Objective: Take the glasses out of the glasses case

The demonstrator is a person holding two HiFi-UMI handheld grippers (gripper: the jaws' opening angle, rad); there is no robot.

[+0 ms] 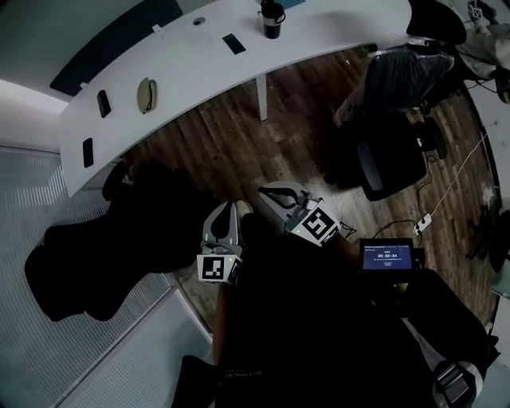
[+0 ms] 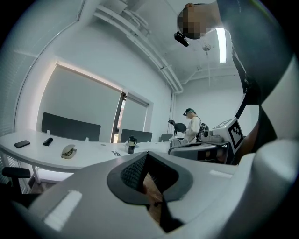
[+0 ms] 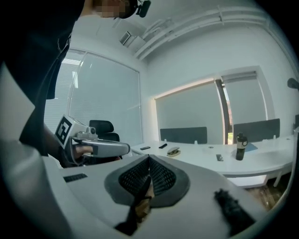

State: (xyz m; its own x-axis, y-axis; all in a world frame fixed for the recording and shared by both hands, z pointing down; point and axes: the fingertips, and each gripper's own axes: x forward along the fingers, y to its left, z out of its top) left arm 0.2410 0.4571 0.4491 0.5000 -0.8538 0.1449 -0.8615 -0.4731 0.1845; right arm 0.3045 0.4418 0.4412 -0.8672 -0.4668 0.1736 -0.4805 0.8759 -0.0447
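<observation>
A beige glasses case [image 1: 146, 95] lies closed on the white curved table [image 1: 191, 72], far from both grippers. It also shows small in the left gripper view as the glasses case [image 2: 68, 151] and in the right gripper view as the glasses case [image 3: 173, 151]. No glasses are visible. My left gripper [image 1: 230, 210] and right gripper [image 1: 276, 196] hang side by side over the wooden floor, well short of the table. The left gripper [image 2: 147, 156] is shut and empty. The right gripper [image 3: 149, 161] is shut and empty too.
On the table lie three flat black items [image 1: 103, 103] [image 1: 88, 151] [image 1: 233, 43] and a dark bottle [image 1: 272, 19]. A black office chair [image 1: 111, 239] stands at the left, another chair [image 1: 390, 163] and a seated person [image 1: 398, 72] at the right. A small screen [image 1: 386, 256] glows beside me.
</observation>
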